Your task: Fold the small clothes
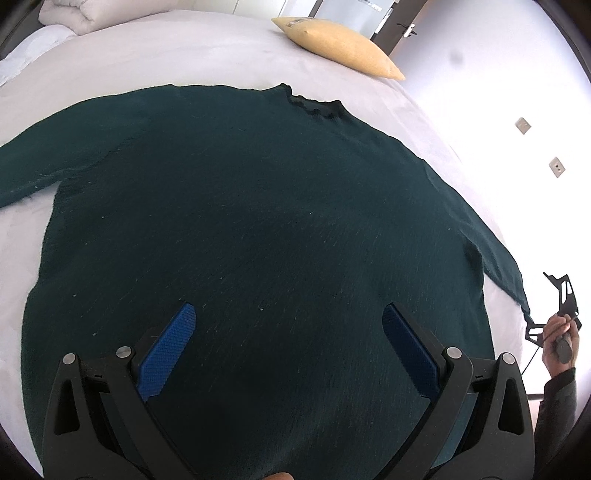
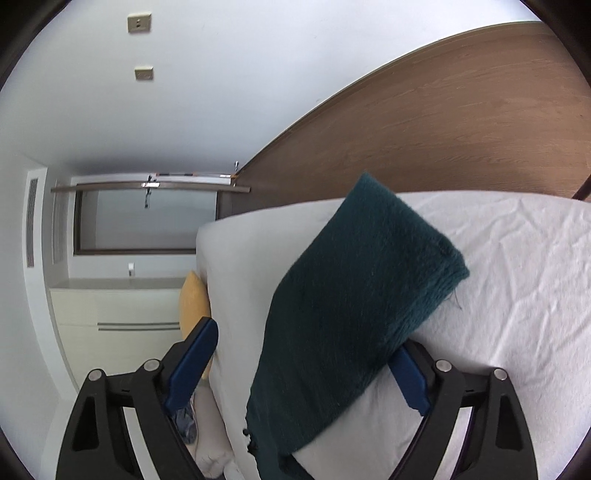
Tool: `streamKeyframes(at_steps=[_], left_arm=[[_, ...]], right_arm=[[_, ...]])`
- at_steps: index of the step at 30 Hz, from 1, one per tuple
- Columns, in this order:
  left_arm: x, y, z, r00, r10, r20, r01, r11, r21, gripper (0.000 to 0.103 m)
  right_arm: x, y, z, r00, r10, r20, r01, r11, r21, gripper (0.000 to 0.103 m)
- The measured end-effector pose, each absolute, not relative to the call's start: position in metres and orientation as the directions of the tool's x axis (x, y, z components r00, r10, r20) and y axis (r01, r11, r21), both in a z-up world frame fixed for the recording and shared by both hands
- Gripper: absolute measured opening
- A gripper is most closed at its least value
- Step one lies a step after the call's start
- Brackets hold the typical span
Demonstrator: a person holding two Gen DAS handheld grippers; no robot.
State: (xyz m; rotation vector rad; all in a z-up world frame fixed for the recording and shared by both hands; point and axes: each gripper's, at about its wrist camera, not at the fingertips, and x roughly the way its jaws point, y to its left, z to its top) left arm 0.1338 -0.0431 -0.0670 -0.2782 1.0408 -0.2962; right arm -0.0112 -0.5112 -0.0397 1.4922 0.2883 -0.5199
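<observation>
A dark green knit sweater [image 1: 258, 221] lies flat on the white bed [image 1: 184, 55], neck at the far side, sleeves spread left and right. My left gripper [image 1: 288, 325] is open, hovering over the sweater's lower body, touching nothing. My right gripper [image 2: 306, 343] is open at the bed's corner, its blue fingers [image 2: 194, 356] on either side of the right sleeve [image 2: 351, 295], which drapes over the mattress edge. The right gripper also shows in the left wrist view [image 1: 554, 314], by the sleeve cuff.
A yellow pillow [image 1: 340, 48] lies at the bed's far edge, with white bedding [image 1: 70, 14] at the far left. A wooden headboard [image 2: 443, 122], white wall, cabinet [image 2: 118, 317] and glass door [image 2: 147, 218] surround the bed.
</observation>
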Motion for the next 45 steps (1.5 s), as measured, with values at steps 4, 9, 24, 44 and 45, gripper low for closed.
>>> streamKeyframes(at_steps=[4,9,24,44,45], left_arm=[[0.138,-0.04,-0.071,0.477,-0.378,-0.793,0.115,0.922,-0.37,0.103],[0.147,-0.027,-0.072,0.489,-0.394,-0.778,0.115,0.913,-0.391,0.103],[0.236,0.021,-0.061,0.49,-0.559,-0.669,0.073,0.791,-0.608,0.103],[0.355,-0.043,-0.111,0.171,-0.846,-0.505,-0.055,0.503,-0.862,0.102],[0.352,-0.053,-0.113,0.164,-0.841,-0.516,-0.051,0.515,-0.856,0.099]], right_arm=[[-0.01,-0.514,-0.036,0.839,-0.185,-0.511,0.519,-0.01,0.855,0.078],[0.003,-0.521,-0.039,0.815,-0.176,-0.552,0.563,0.016,0.826,0.027],[0.255,-0.218,0.059,0.742,-0.039,-0.669,0.233,0.951,0.202,0.01],[0.274,-0.087,-0.049,0.6,0.12,-0.791,0.015,0.987,0.161,0.03],[0.27,-0.087,-0.05,0.6,0.13,-0.789,0.015,0.985,0.174,0.033]])
